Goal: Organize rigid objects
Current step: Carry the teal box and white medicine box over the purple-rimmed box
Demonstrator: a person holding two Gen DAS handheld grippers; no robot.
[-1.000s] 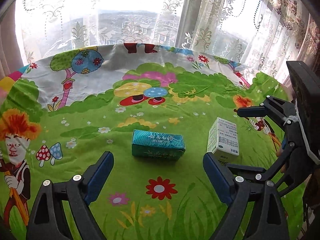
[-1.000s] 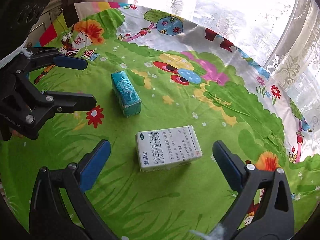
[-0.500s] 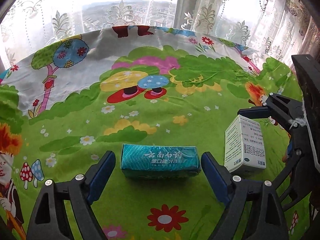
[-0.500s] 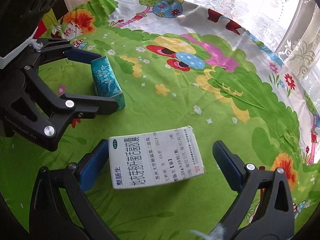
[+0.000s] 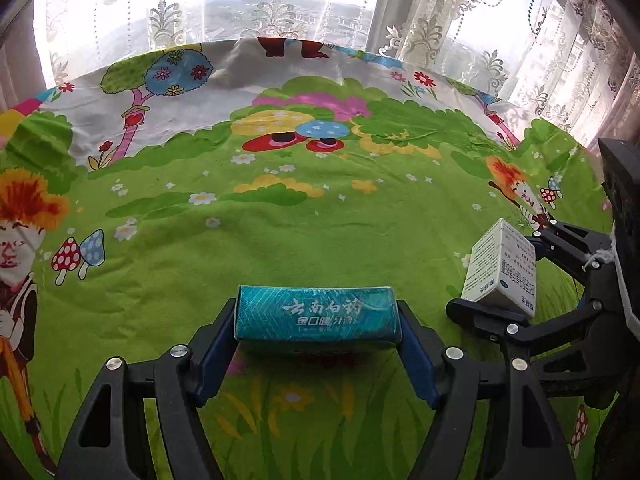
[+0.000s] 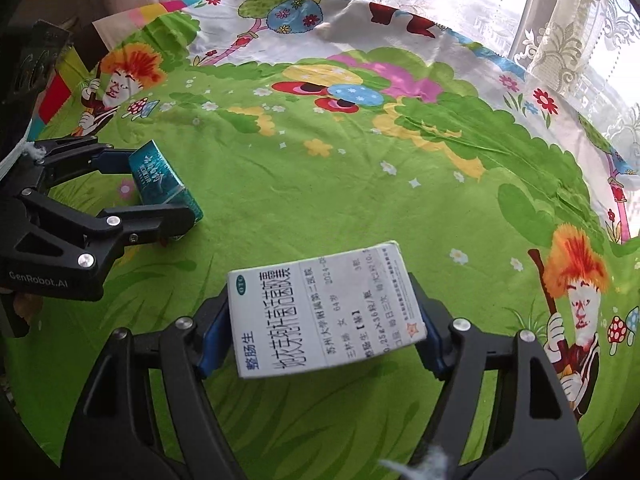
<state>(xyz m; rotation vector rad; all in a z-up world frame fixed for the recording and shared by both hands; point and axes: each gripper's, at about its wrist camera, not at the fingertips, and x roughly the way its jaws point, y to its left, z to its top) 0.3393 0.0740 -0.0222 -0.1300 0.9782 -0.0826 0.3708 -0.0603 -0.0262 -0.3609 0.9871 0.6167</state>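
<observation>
The left tongs [image 5: 317,338] have their blue pads [image 5: 214,350] against the two short ends of a teal box [image 5: 316,318], low in the middle of the left wrist view. The jaws are closing on it, and the pads look to be touching both ends. The box lies lengthwise across the gap, its printed face up, over a green cartoon cloth [image 5: 280,232] that covers the bench.

The right tongs [image 6: 324,330] do the same with a white box [image 6: 324,308], low centre in the right wrist view. Its jaws are closing too, the blue pads [image 6: 216,338] pressed to the box's left and right sides. The white box sits a little tilted, its far right corner higher in the frame, with black print across its top face.

Each pair shows up in the other's view. At the lower right of the left wrist view the right tongs [image 5: 502,280] pinch the white box [image 5: 500,270], which looks tipped there. At the left of the right wrist view the left tongs [image 6: 140,188] hold the teal box [image 6: 162,182].

The two boxes are near each other but apart. Lace curtains [image 5: 440,28] hang over a bright window across the top of both views.
</observation>
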